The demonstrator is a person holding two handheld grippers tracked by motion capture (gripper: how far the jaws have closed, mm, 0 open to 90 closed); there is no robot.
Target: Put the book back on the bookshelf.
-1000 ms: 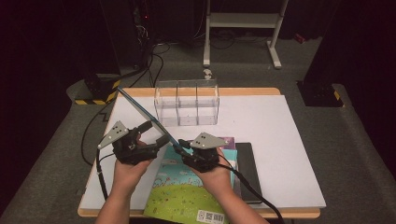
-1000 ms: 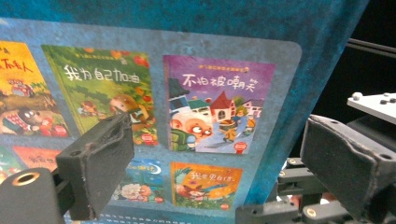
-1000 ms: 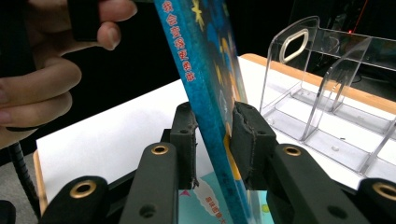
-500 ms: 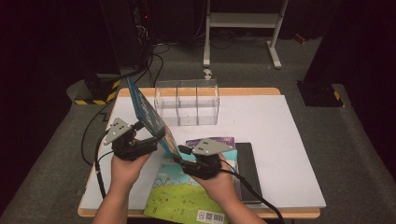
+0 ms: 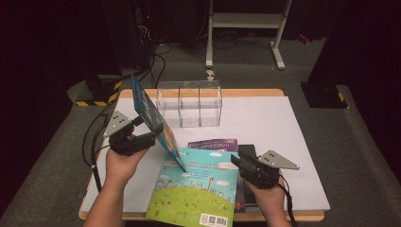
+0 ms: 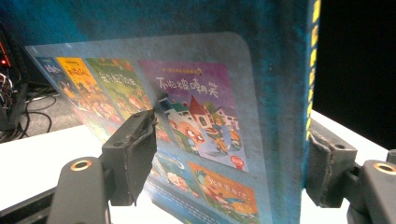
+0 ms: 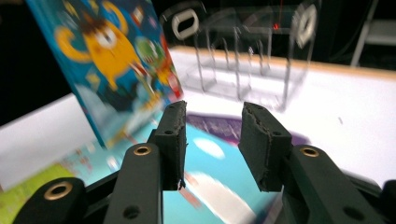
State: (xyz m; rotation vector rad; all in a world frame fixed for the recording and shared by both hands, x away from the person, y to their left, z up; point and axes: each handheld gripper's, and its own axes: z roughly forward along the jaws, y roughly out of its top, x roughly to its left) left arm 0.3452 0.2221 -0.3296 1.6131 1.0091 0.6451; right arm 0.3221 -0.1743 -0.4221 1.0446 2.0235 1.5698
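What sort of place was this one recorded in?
Probably a lab or studio set up for recording, not a home: a white-topped table on grey carpet, dark surroundings, loose cables on the floor, a metal stand behind, and hazard-striped tape at the left.

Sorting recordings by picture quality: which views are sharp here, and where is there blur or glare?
High view: evenly lit white table, dark surroundings, fairly sharp. Left gripper view: pale glare across the raised book; jaw tips crisp. Right gripper view: the book, the clear organizer and the books lying below are smeared with blur, while the right gripper stays sharp.
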